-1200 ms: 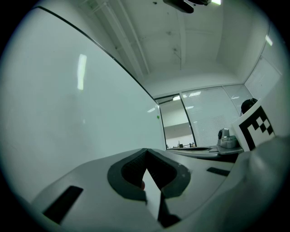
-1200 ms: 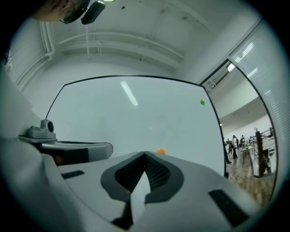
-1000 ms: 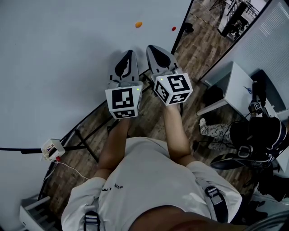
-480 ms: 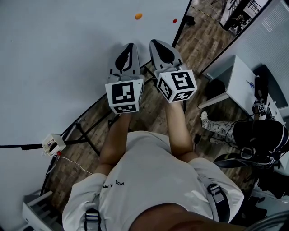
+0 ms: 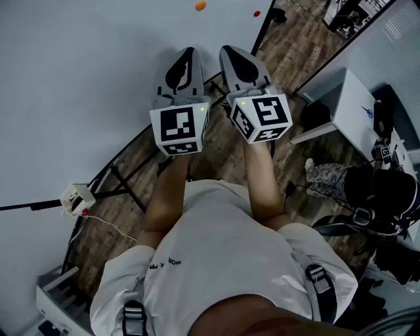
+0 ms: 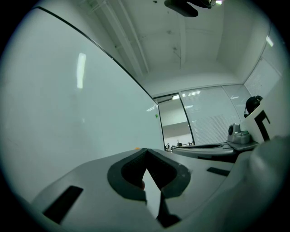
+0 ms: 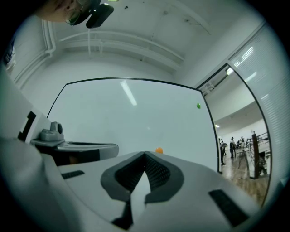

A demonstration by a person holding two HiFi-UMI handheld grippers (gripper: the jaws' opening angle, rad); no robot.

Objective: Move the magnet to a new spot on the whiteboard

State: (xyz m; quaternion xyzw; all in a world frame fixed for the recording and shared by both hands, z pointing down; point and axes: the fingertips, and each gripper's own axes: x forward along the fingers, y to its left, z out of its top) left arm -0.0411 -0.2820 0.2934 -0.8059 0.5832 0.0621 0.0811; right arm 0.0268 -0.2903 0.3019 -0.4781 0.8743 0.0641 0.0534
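**Still nowhere near the magnet**

Not much to report versus a second ago. Holding the left tongs (image 5: 189,54) and right tongs (image 5: 227,51) side by side, nearly touching. Both aimed at the whiteboard (image 5: 79,79), noses tipped a touch upward. Both pinched fully shut, tips together, nothing between the pads.

Only real change: seeing the orange magnet (image 5: 200,5) sit further up the head view now, almost off the top edge. Still stuck to the board, well ahead of the tong tips, roughly in line with the gap between the two pairs. Probably just the head dipping, not the hands backing off. Also peeking just over the right tips in the right gripper view.

For the task: looks not started yet. Need to close that distance and open one pair before any grab.
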